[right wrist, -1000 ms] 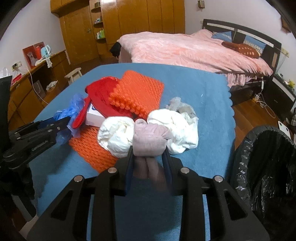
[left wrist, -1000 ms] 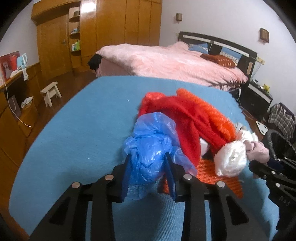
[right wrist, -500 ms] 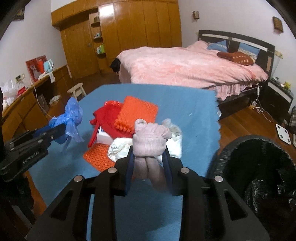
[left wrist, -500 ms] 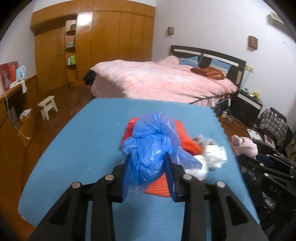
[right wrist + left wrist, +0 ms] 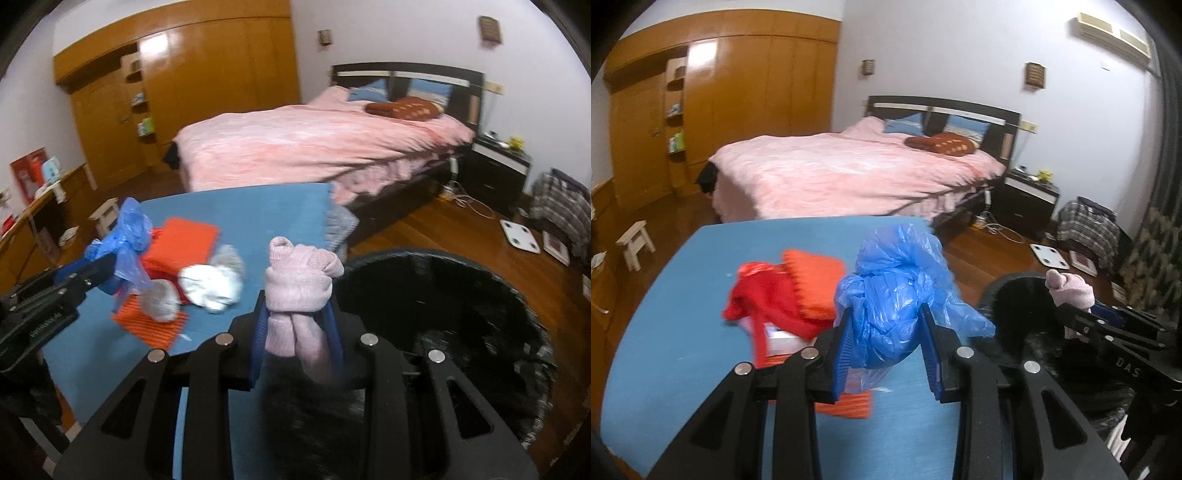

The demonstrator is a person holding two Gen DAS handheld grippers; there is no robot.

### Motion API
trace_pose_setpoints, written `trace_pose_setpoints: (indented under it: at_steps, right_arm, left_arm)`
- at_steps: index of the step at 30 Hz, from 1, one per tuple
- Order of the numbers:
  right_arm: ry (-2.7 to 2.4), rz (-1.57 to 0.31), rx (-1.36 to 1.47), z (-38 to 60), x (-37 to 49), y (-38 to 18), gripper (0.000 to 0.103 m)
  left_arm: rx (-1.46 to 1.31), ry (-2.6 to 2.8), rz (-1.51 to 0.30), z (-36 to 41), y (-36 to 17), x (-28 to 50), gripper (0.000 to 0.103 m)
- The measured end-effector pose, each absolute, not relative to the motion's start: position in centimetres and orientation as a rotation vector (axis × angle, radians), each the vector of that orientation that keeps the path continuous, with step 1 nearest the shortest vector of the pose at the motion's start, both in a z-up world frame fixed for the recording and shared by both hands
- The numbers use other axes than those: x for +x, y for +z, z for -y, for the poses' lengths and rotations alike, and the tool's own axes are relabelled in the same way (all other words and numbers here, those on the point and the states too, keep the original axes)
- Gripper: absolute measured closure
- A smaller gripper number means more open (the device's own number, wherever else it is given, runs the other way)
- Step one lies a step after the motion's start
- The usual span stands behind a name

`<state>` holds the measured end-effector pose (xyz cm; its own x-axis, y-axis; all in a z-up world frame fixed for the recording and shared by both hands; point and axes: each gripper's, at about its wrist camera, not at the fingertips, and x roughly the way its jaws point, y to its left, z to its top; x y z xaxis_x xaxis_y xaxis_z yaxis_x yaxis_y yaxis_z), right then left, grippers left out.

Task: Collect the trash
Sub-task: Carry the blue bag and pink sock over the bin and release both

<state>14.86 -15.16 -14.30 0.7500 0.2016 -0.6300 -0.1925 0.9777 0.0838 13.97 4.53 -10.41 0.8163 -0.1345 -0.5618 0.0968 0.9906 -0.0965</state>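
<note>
My left gripper (image 5: 884, 325) is shut on a crumpled blue plastic bag (image 5: 894, 295), held above the blue table (image 5: 672, 350) near its right edge. My right gripper (image 5: 297, 321) is shut on a rolled pink sock (image 5: 299, 280) and hangs over the left rim of the black-lined trash bin (image 5: 443, 306). In the left wrist view the pink sock (image 5: 1071, 291) and the bin (image 5: 1015, 306) show at the right. In the right wrist view the blue bag (image 5: 129, 236) shows at the left.
On the table lie a red cloth (image 5: 764, 299), orange textured mats (image 5: 816, 280), a white box under them, and white crumpled wads (image 5: 210, 284). Behind stands a bed with a pink cover (image 5: 849, 173). A wooden wardrobe, a small stool (image 5: 633, 243) and a scale (image 5: 521, 234) are on the floor.
Both grippers have lifted off the table and swung right toward the bin, each carrying its item. The bin has come into view under the right gripper.
</note>
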Motion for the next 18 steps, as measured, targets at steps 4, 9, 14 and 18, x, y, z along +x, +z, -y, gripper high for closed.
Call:
trace_pose_setpoints:
  at_steps: [4,9,14,18]
  right_arm:
    - [0.142,-0.693,0.030,18.6,14.5,-14.9,0.074]
    - [0.072,-0.687,0.046,22.0,14.2,-15.3,0.074]
    - [0.017,-0.677,0.058,24.4,13.6,-15.3,0.073]
    - [-0.026,-0.673,0.063,26.0,13.3,-15.4,0.068]
  left_arm:
    - [-0.048,-0.196,-0.605,-1.1,-10.2,14.5,0.069]
    - [-0.030,-0.285,-0.603,2.8,-10.1,15.0,0.069]
    - [-0.017,-0.372,-0.607,6.4,-10.0,16.1,0.069]
    - [-0.009,-0.425,-0.618,8.4,-10.2,16.7,0.066]
